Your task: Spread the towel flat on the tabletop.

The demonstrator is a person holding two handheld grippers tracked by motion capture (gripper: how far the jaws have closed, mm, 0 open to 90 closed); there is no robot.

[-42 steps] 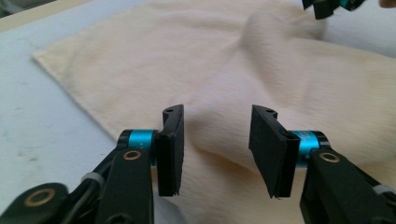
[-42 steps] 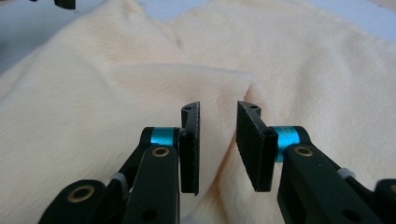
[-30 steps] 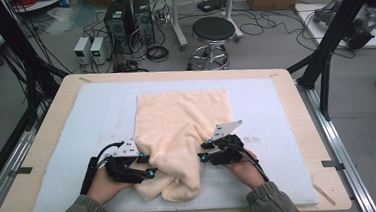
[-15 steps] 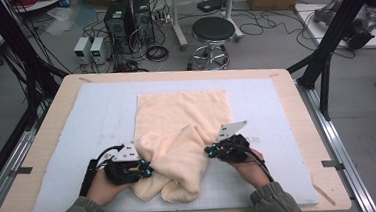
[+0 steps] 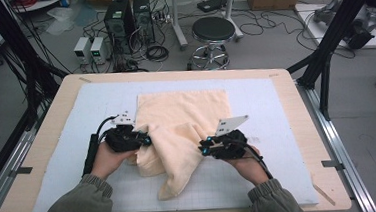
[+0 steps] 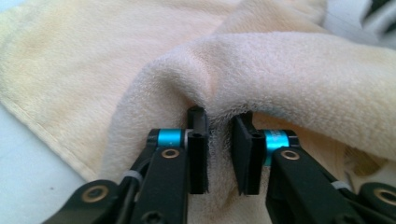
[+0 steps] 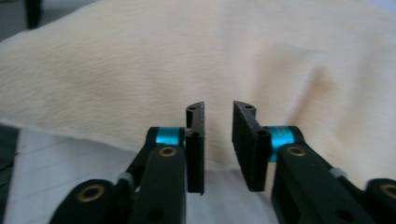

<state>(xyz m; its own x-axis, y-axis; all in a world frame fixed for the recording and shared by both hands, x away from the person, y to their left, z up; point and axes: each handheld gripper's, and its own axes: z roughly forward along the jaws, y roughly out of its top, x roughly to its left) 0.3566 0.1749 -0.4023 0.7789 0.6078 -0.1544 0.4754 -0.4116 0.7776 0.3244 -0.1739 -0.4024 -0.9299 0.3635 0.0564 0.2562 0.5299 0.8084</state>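
Towel (image 5: 182,124) on mat (image 5: 59,160), desk (image 5: 27,197) centre; far half flat, near half bunched, tail trailing toward 6 o'clock.

My left gripper (image 6: 219,154) at towel's 9 o'clock edge: jaws narrowly parted, just been opening, fold of pile between them, looks loosely caught rather than clamped. Grip sits at edge so fold can be lifted.

My right gripper (image 7: 219,149) at 3 o'clock edge: jaws slightly apart, just been opening, nothing between; towel just ahead. Likely re-gripping.
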